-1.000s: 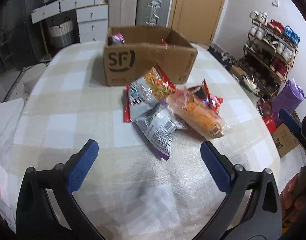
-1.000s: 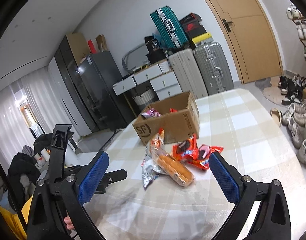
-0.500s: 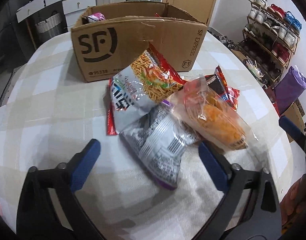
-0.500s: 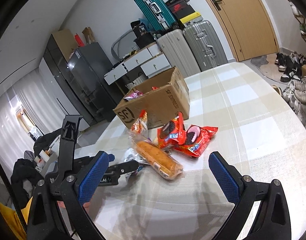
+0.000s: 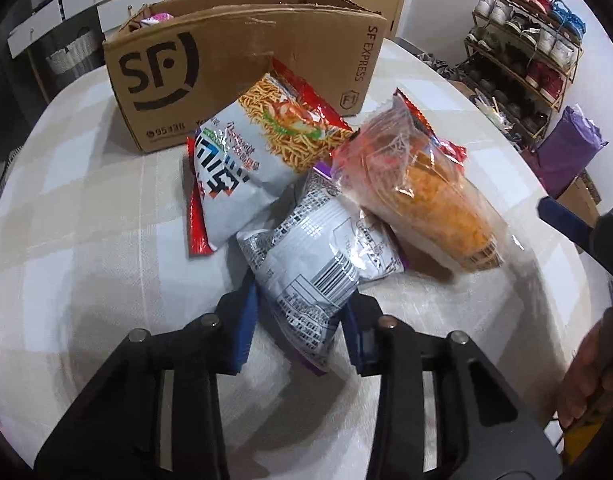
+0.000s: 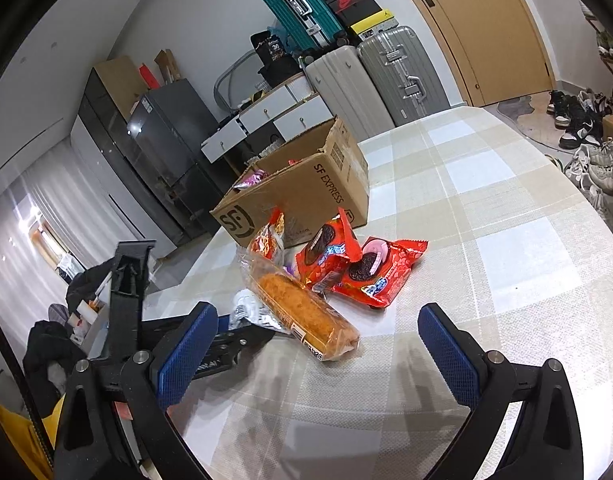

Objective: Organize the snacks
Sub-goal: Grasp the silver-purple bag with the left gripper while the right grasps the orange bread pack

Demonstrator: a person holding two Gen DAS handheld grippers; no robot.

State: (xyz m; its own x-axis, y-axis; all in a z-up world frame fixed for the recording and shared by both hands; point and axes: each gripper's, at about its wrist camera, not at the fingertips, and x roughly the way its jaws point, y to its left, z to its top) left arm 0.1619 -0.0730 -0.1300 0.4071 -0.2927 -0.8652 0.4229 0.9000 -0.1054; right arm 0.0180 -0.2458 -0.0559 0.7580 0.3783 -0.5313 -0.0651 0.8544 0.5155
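A pile of snacks lies on the checked table in front of an open cardboard box. My left gripper is shut on the near end of a silver bag with a purple edge. Behind it lie a noodle snack bag and a clear bread pack. In the right wrist view my right gripper stands open, just short of the bread pack, with nothing between its pads. Two red cookie packs lie beyond, before the box. The left gripper's black frame shows at the left.
A shoe rack and a purple bag stand off the table's right side. Suitcases, white drawers and a dark fridge line the far wall. A pink packet sits inside the box.
My left gripper came forward and down over the snack pile and closed on the silver bag. My right gripper sank toward the table, nearer the bread pack, and stayed open.
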